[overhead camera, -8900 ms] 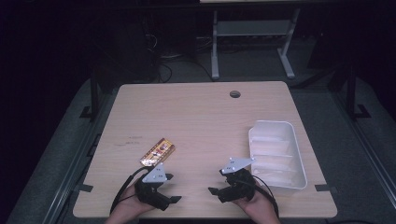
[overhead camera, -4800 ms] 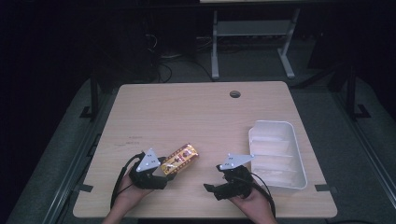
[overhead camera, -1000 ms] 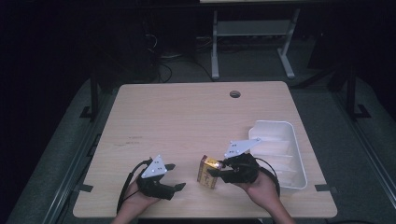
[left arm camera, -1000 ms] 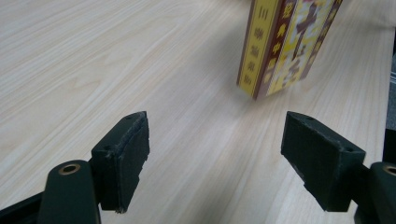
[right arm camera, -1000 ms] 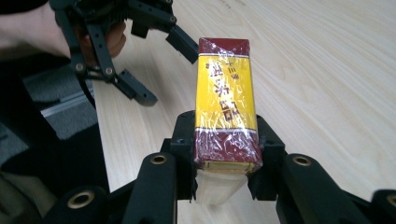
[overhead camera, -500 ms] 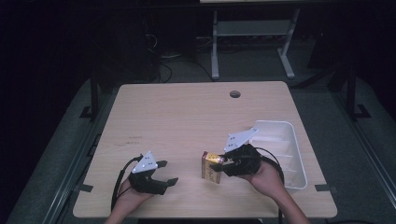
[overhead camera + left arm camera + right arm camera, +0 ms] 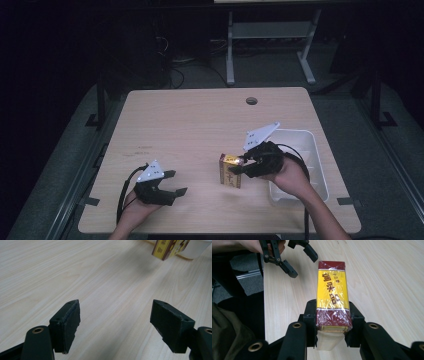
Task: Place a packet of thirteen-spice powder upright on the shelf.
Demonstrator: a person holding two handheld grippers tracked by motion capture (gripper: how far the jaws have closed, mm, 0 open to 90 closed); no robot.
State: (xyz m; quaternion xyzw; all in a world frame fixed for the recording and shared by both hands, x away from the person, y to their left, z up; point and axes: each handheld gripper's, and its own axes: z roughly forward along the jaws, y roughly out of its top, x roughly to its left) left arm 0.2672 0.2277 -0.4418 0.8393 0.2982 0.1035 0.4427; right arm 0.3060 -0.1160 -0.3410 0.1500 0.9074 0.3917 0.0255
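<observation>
Left gripper view: yellow-and-maroon box cut off by top edge, white tray behind it mostly out of frame. Right gripper view: box's near end hidden between right gripper fingers. High view: box print too small to read; tray's near-left part hidden behind right hand.

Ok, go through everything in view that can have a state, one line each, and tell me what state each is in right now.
Yellow and dark red plastic-wrapped box: clamped at one end, held off the table.
Right gripper: shut on the box.
Left gripper: open, nothing between its jaws, low over the table.
White plastic tray: upright on the table's right side, contents hard to tell.
Light wooden table: bare around the grippers.
</observation>
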